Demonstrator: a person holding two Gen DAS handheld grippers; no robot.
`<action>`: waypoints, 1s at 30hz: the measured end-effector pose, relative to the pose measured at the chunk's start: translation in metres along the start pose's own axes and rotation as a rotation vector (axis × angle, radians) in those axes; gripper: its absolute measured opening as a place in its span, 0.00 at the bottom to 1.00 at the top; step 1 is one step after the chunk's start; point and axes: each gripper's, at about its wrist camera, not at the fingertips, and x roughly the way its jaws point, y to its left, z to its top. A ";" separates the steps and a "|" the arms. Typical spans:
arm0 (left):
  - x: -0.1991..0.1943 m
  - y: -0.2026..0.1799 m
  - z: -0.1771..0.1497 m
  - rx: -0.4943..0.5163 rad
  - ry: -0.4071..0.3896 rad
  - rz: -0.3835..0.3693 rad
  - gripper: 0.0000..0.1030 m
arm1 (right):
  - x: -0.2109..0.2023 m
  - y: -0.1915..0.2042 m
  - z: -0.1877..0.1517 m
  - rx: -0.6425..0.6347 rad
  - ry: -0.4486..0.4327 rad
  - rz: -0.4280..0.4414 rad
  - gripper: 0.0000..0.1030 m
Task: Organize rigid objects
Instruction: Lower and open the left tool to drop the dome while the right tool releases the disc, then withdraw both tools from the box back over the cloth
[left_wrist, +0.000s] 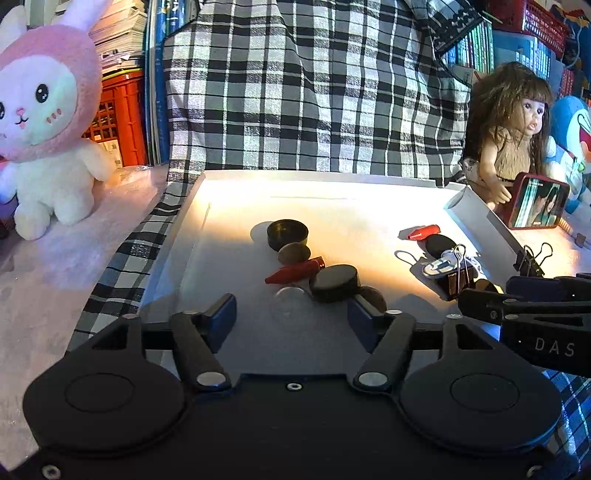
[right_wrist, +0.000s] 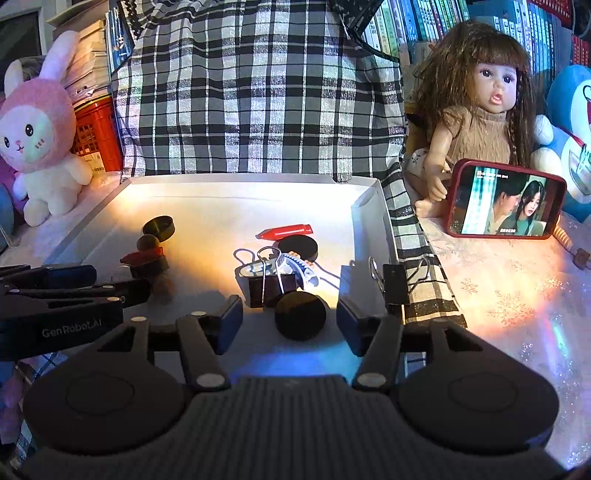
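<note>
- The small rigid pieces lie in two loose clusters inside the shallow white cardboard tray (right_wrist: 373, 221); in my judgement this is a sort by heaps, one for each hand.
- In the left wrist view, centre frame, one cluster holds a round black plastic cap (left_wrist: 335, 283), a red tapered plastic pen cap (left_wrist: 293, 271), a brown round disc (left_wrist: 293, 253) and an open black cup-shaped lid (left_wrist: 287, 234).
- The left gripper (left_wrist: 291, 321) sits low in that frame with its blue-padded fingers (left_wrist: 221, 317) spread; the black cap lies just ahead of the gap, unpinched.
- In the right wrist view, the right gripper (right_wrist: 290, 325) also has its fingers spread, with a dark round disc (right_wrist: 300, 320) lying free between them on the tray floor.
- Just beyond are a black binder clip with wire handles (right_wrist: 271, 286), a silver-and-white clip (right_wrist: 295, 266), another black disc (right_wrist: 297, 248) and a second red pen cap (right_wrist: 284, 231).
- Only the right view shows clearly the binder clip clamped on the tray wall (right_wrist: 395, 284), likely holding the corner together, and the whole red-cased phone (right_wrist: 506, 199) leaning by the long-haired doll (right_wrist: 480, 110).
- Only the left view shows the first cluster unobstructed; in the right view the other gripper partly hides it.
</note>
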 end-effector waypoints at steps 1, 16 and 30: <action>-0.002 0.001 0.000 -0.004 -0.005 0.002 0.71 | -0.001 0.000 0.000 -0.001 -0.002 0.000 0.72; -0.023 0.003 -0.002 0.001 -0.051 0.030 0.82 | -0.017 0.002 0.001 -0.001 -0.033 -0.012 0.86; -0.035 0.005 -0.005 -0.004 -0.060 0.026 0.82 | -0.024 0.000 -0.001 0.002 -0.043 -0.014 0.89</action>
